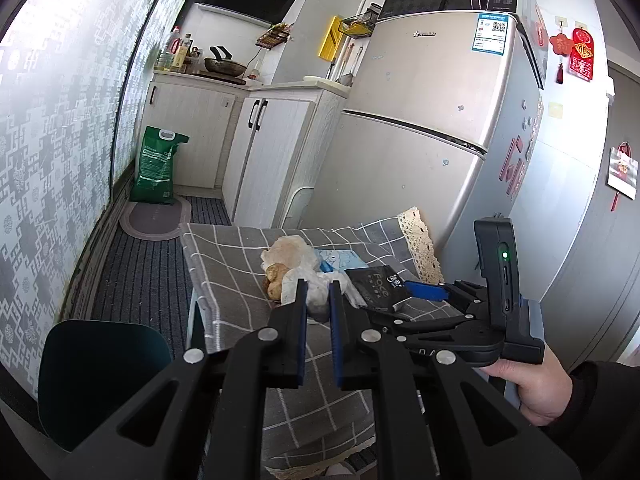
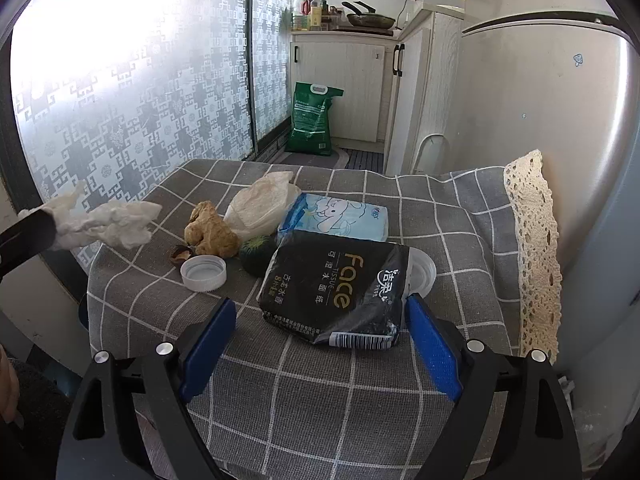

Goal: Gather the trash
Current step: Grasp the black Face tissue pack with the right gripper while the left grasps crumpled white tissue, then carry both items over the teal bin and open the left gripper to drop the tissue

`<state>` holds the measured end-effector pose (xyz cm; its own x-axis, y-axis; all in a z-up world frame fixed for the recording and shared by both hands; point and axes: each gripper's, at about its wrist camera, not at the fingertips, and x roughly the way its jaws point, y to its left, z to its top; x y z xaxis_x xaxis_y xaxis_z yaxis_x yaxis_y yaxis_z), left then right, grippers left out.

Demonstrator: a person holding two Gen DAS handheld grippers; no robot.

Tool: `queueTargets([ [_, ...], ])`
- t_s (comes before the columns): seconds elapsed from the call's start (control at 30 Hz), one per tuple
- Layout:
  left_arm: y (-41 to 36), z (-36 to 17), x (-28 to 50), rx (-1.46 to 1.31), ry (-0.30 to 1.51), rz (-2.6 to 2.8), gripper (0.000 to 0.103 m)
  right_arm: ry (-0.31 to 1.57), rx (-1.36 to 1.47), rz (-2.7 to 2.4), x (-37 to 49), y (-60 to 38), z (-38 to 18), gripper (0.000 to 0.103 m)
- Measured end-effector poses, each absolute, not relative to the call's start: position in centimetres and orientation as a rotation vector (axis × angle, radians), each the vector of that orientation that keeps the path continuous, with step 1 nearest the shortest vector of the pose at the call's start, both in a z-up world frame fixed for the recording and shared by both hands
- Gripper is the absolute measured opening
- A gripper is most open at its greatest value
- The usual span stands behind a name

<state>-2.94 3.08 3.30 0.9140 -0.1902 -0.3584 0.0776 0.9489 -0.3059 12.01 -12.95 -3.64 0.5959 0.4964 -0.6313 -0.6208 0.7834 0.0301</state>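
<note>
**A:** What has my left gripper [image 1: 318, 300] got?

**B:** From here I see it nearly closed on a crumpled white tissue [image 2: 104, 222]. In the right wrist view that wad hangs off the counter's [image 2: 340, 408] edge at about nine o'clock, clear of the grey checked cloth.

**A:** And my right gripper [image 2: 320, 320]?

**B:** Jaws stand wide apart and hold nothing. The black tissue pack [image 2: 336, 292] lies between the blue pads, touching neither as far as I can tell.

**A:** Where's the rest of the trash?

**B:** On the counter: a white bottle cap [image 2: 203, 273] at ten o'clock from the black pack, a brown lump [image 2: 210, 230] just beyond it, a crumpled plastic bag [image 2: 262, 204] at eleven, a blue tissue pack [image 2: 340, 216] at twelve. The dark green bin [image 1: 104, 376] sits at eight o'clock in the left wrist view
</note>
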Motion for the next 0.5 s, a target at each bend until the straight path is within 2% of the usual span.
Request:
queueTargets([
  [0.2,5.3,2.8,-4.1,-0.300,0.399,-0.090,0.011,0.720,-0.195,0.592,13.2,-12.2,-4.2,0.087],
  [0.27,6.1,2.6,-4.4,-0.303,0.401,-0.070,0.011,0.736,-0.189,0.589,13.6,-12.0,-4.4,0.081],
  [0.3,6.5,2.4,-4.6,-0.303,0.403,-0.058,0.011,0.738,-0.198,0.582,13.8,-11.9,-4.4,0.073],
  [0.5,8.9,1.8,-5.2,-0.311,0.428,0.039,0.011,0.710,-0.187,0.575,13.1,-11.9,-2.6,0.071],
])
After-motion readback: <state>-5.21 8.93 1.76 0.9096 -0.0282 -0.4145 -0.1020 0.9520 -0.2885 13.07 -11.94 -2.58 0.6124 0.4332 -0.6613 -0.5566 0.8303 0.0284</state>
